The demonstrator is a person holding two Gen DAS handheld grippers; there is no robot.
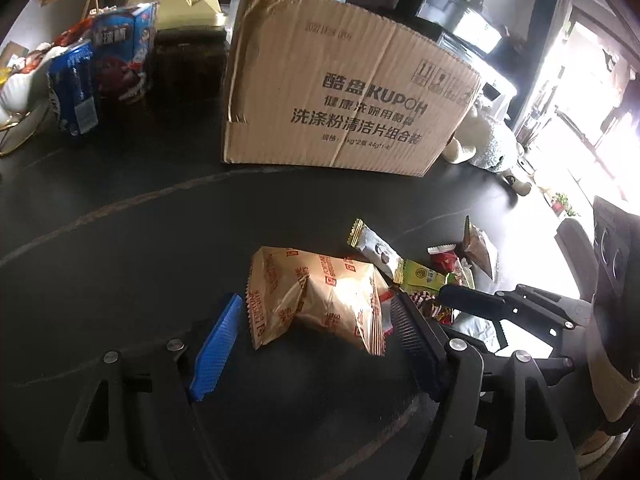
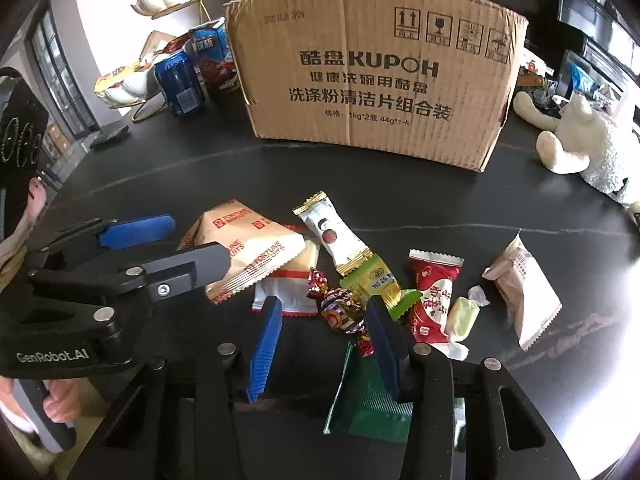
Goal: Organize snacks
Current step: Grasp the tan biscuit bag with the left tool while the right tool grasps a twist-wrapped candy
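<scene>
Your left gripper (image 1: 316, 328) stands open around the tan biscuit pack (image 1: 320, 296), puffy with red print, on the dark surface (image 1: 120, 240). Your right gripper (image 2: 320, 332), also open, flanks the small crinkled foil candy (image 2: 340, 308) beside it.

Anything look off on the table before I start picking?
Nothing is damaged or spilled. The loose snacks just lie in an overlapping heap in front of the cardboard box: the white bar rests across the green packet, and the Fortune biscuit bag covers a red-and-white wrapper.
</scene>
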